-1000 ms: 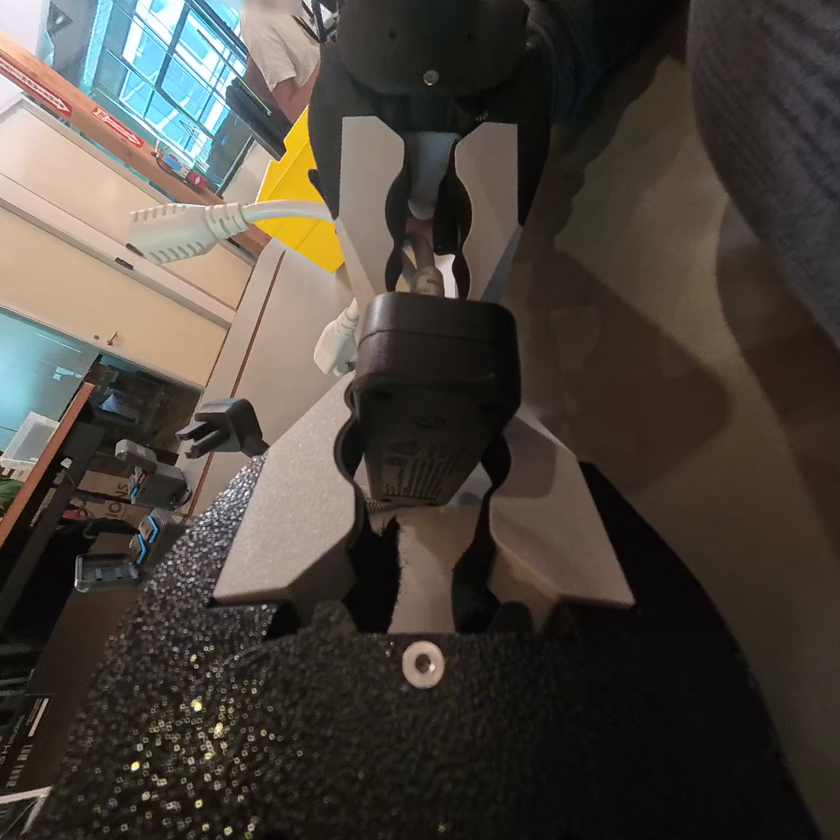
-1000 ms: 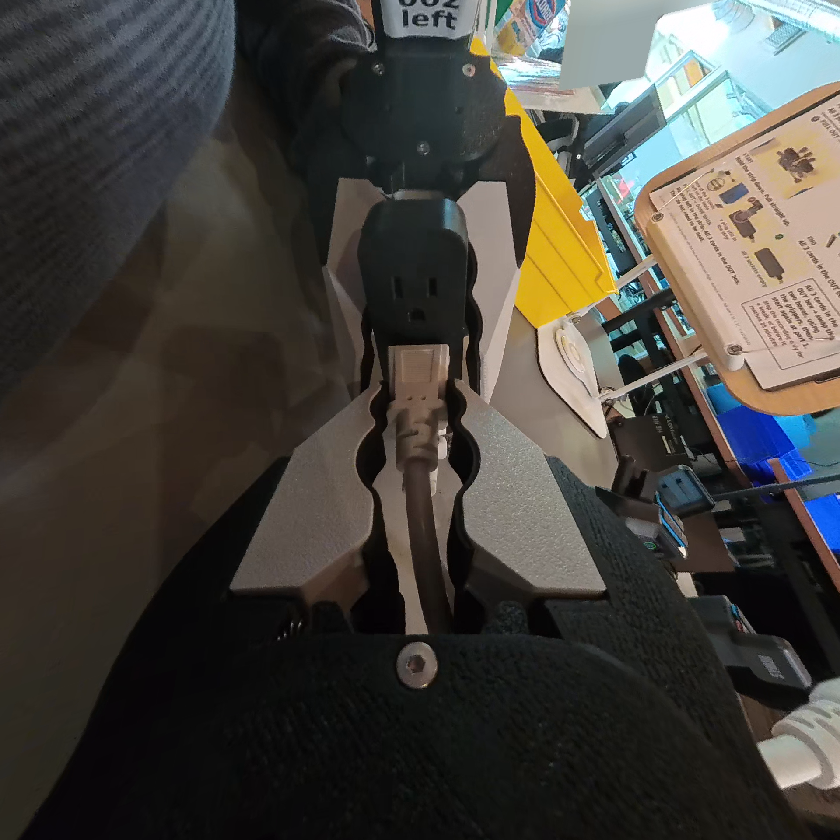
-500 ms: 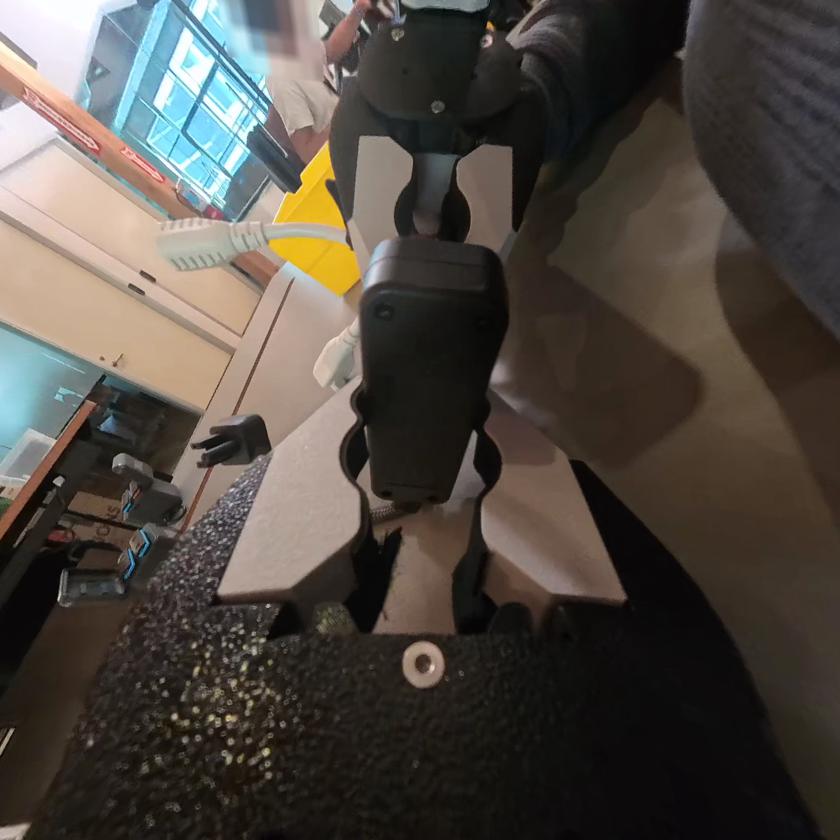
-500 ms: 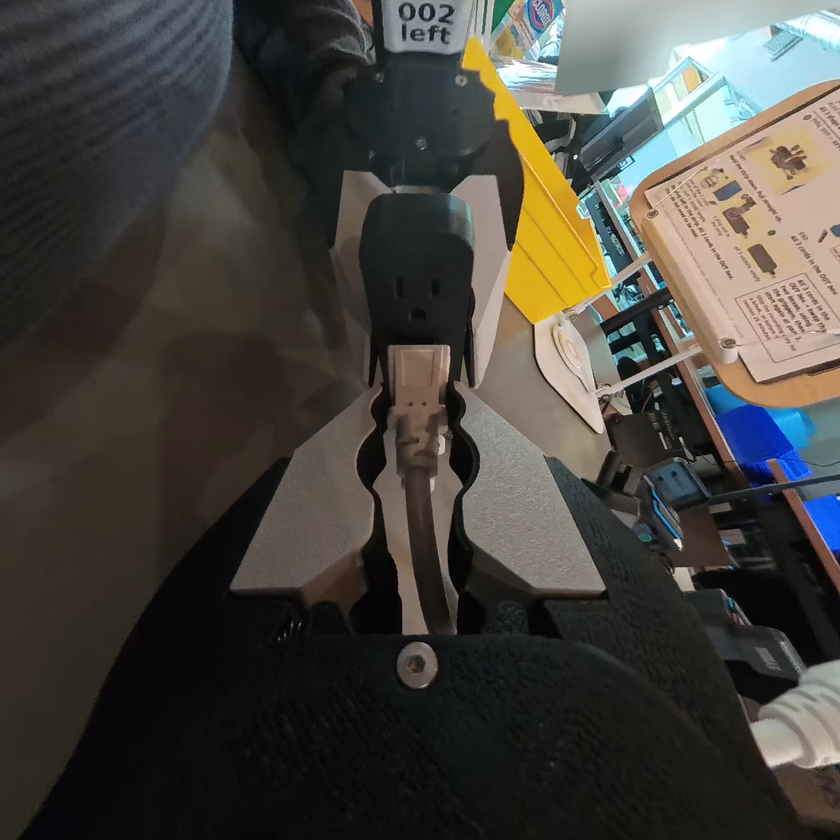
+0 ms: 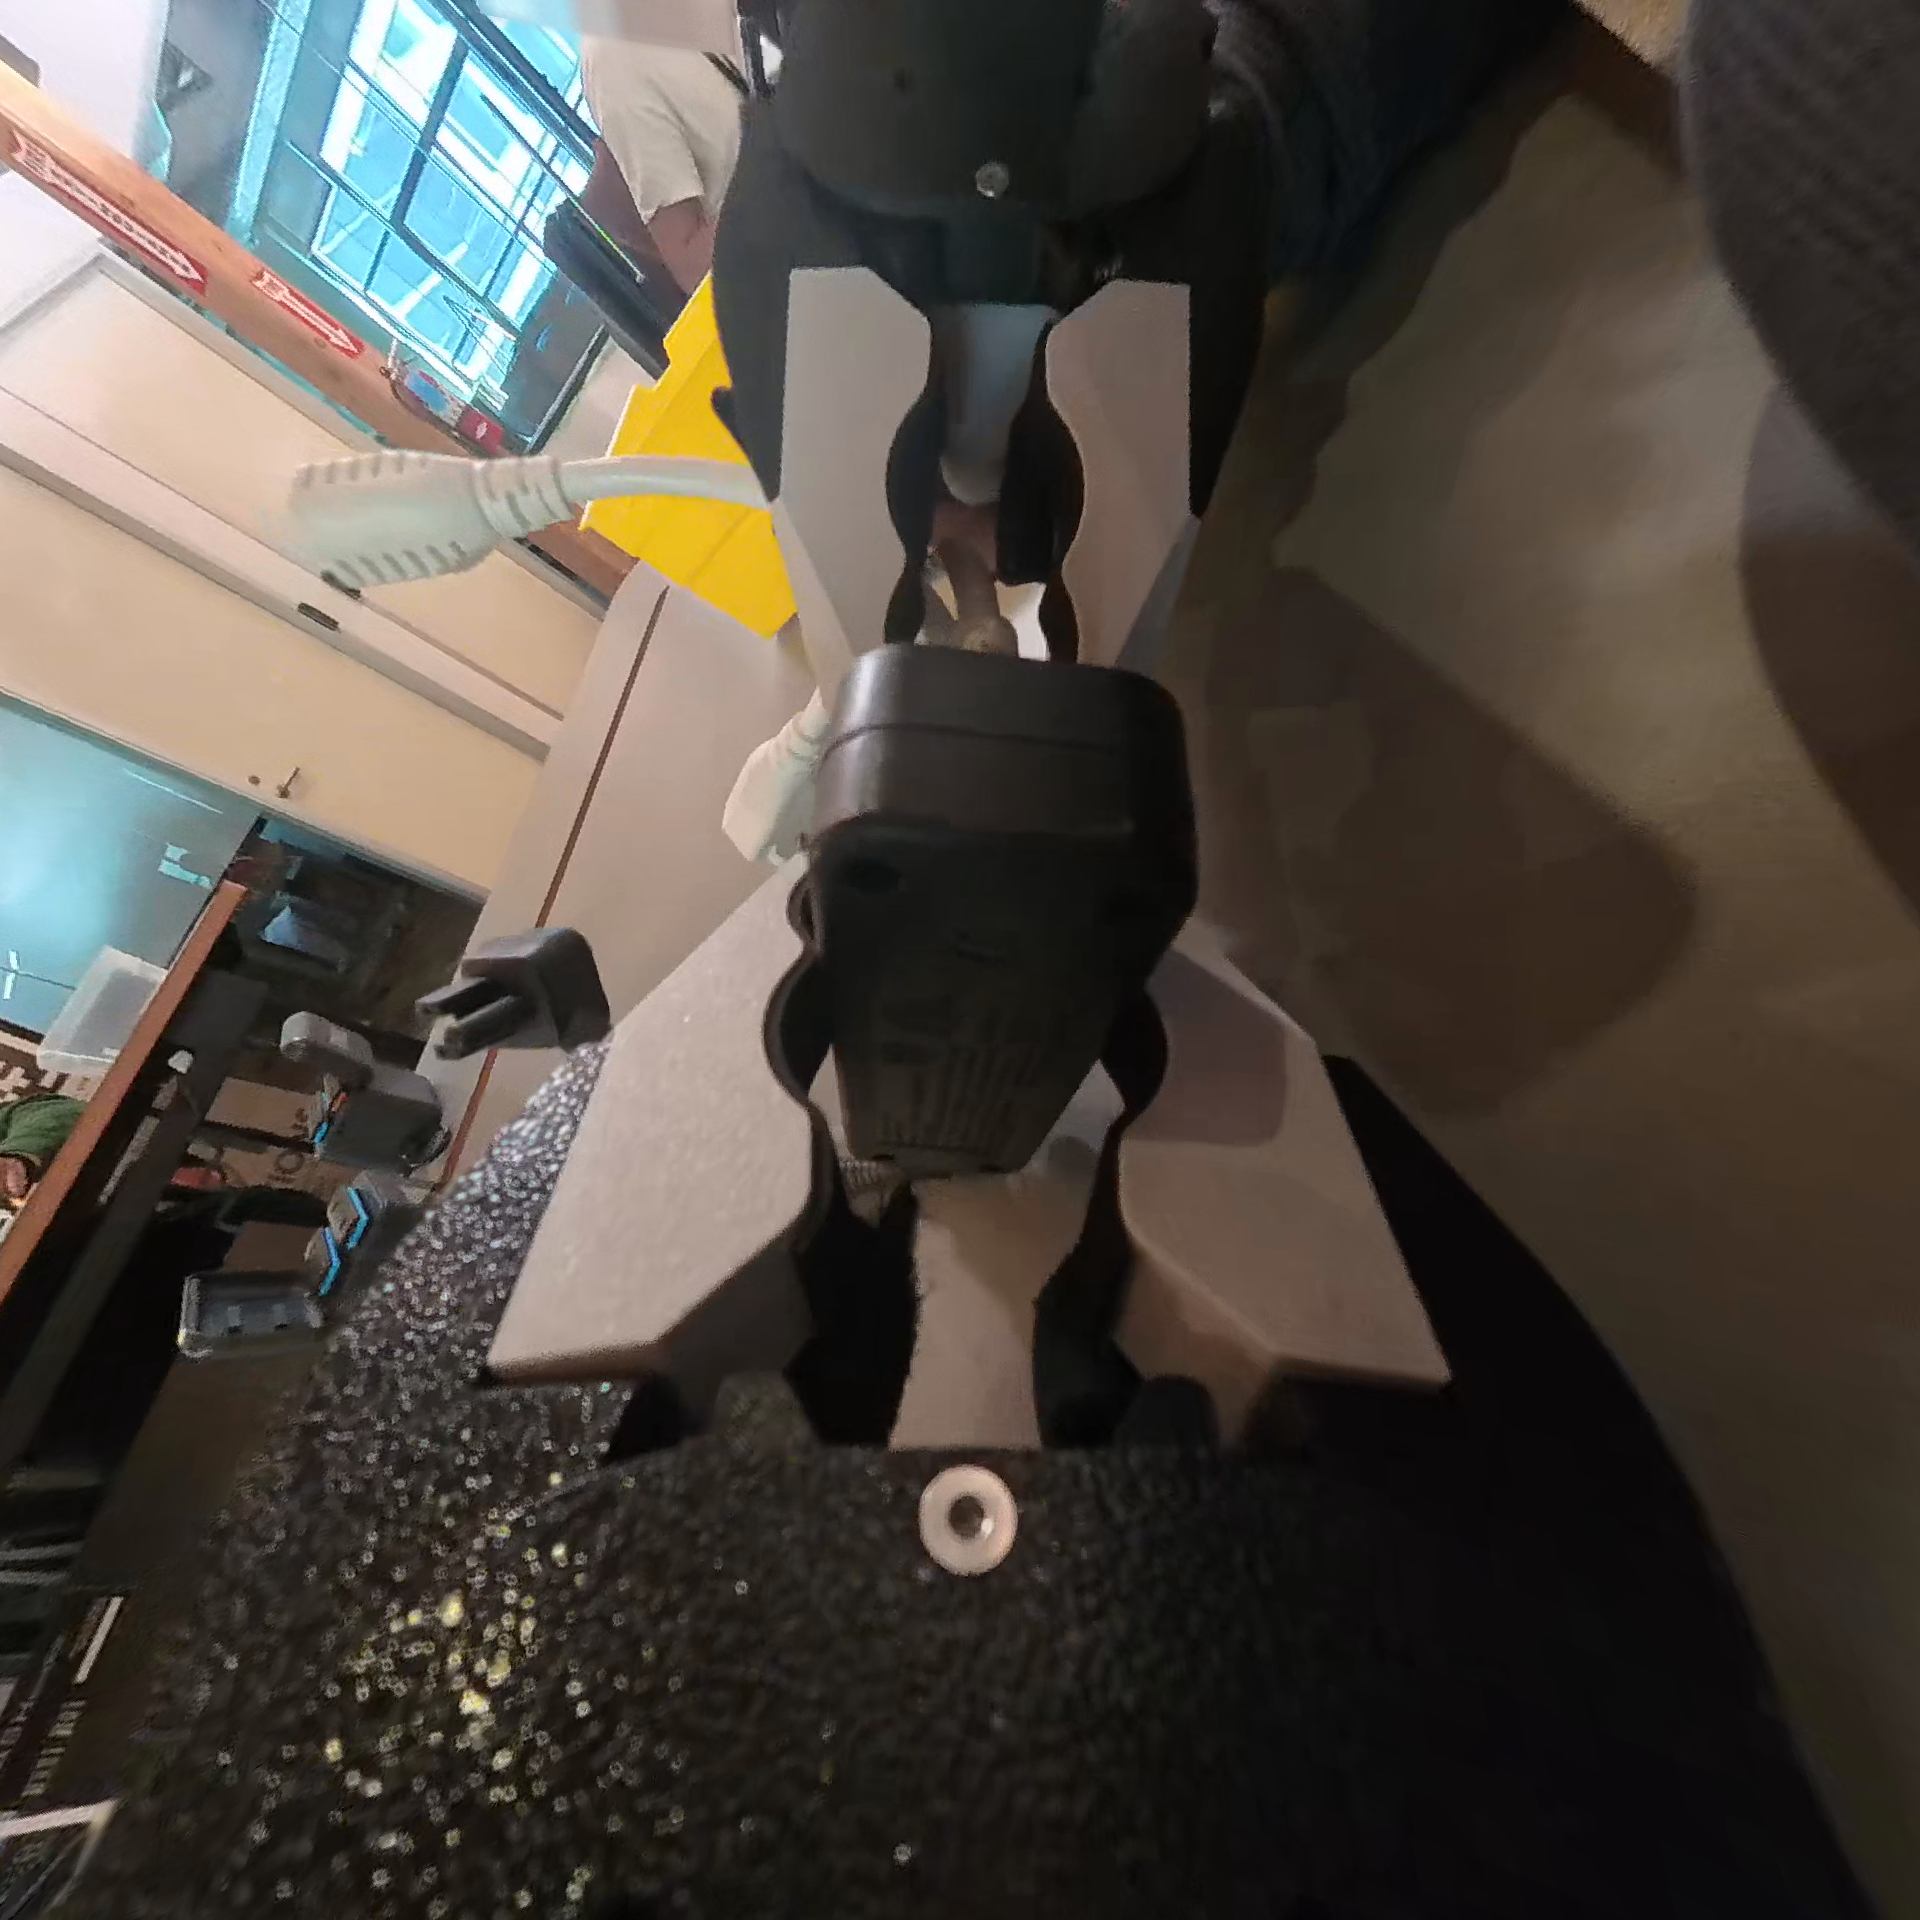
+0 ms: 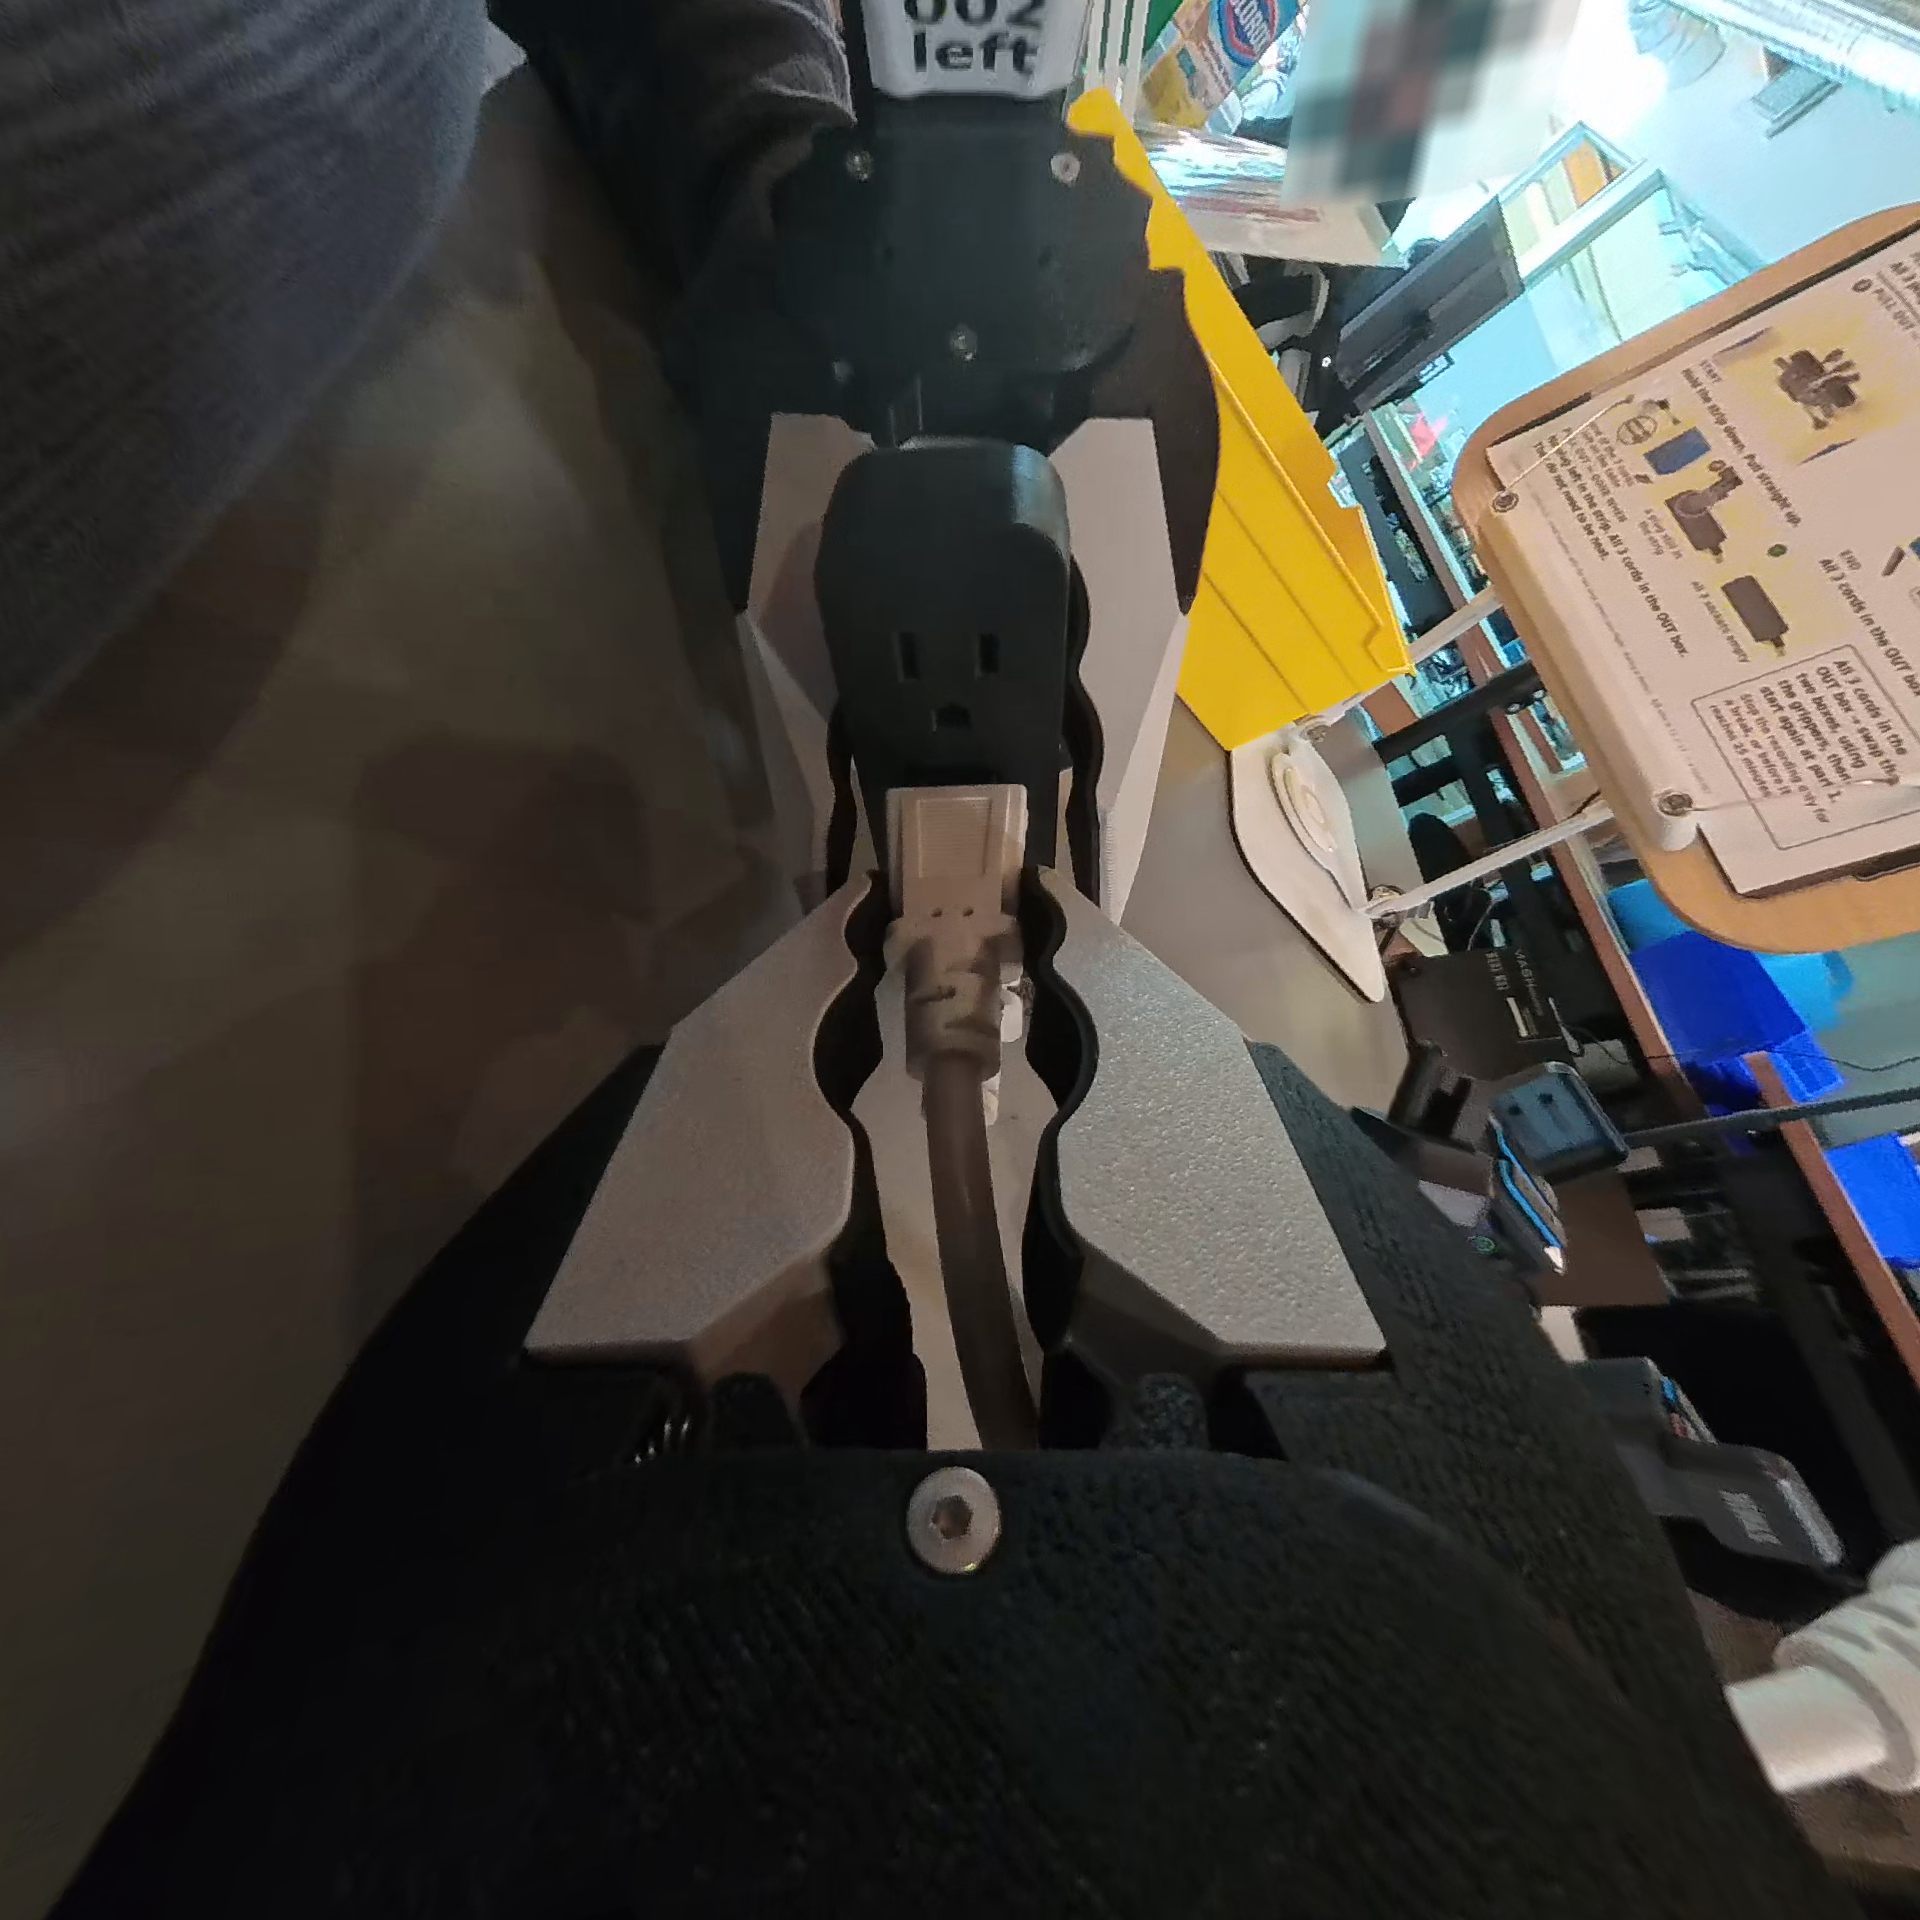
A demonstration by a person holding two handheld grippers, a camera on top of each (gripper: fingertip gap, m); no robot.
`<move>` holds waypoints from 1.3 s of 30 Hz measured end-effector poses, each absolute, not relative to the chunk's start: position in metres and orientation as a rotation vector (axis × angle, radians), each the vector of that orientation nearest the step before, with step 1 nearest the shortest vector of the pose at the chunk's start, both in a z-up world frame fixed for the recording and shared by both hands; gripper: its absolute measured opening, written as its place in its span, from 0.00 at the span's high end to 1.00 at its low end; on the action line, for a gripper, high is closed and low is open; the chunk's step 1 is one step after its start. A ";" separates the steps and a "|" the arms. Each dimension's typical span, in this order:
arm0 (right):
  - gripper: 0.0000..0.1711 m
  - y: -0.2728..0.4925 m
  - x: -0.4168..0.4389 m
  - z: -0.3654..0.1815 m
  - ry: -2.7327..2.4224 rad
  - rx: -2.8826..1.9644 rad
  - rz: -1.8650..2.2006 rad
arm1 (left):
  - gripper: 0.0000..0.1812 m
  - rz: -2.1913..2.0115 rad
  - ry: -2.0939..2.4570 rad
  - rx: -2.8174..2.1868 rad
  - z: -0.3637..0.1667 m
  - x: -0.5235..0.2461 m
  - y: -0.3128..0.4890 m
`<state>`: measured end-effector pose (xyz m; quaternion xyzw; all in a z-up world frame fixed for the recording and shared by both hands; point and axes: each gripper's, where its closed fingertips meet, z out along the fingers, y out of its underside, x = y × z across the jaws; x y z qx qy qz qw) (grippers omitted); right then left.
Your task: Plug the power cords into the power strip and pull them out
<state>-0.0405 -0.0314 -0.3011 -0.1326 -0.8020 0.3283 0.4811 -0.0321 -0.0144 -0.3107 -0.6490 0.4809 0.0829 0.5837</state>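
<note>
Table [image 6: 260, 1039], beige, fills the background of both wrist views; a grey knit sleeve [image 6: 156, 260] crosses the upper corner.

Wooden-framed instruction board [image 6: 1714, 623] stands at right in the right wrist view, tilted, carrying a printed sheet with small pictures and text. Yellow bin [image 6: 1278, 540] sits on the table behind the grippers. A white round-based stand [image 6: 1309, 831] is beside the bin, below the board.

Left gripper [image 5: 971, 1039]: clenched on the black power strip [image 5: 997, 883], held off the table by its lower end. The strip's back face, towards this camera, bears a moulded label, too blurred to read. A white label with printed characters sits on top of this gripper's body, seen in the right wrist view.

Right gripper [image 6: 956, 935]: closed around the grey plug [image 6: 956, 862] of a dark power cord [image 6: 971, 1226]. The plug sits against the strip's socket face just below one free three-hole outlet [image 6: 951, 675]; how deep the prongs are seated cannot be told.

Loose white plug [image 5: 405, 520] with ribbed collar hangs at left in the left wrist view. Black plug [image 5: 520, 1003] lies at the table edge, prongs outward.
</note>
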 end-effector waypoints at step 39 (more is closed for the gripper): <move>0.88 0.288 0.166 -0.140 -1.577 -1.239 -0.730 | 0.73 0.095 0.799 -1.530 -0.287 -0.094 0.007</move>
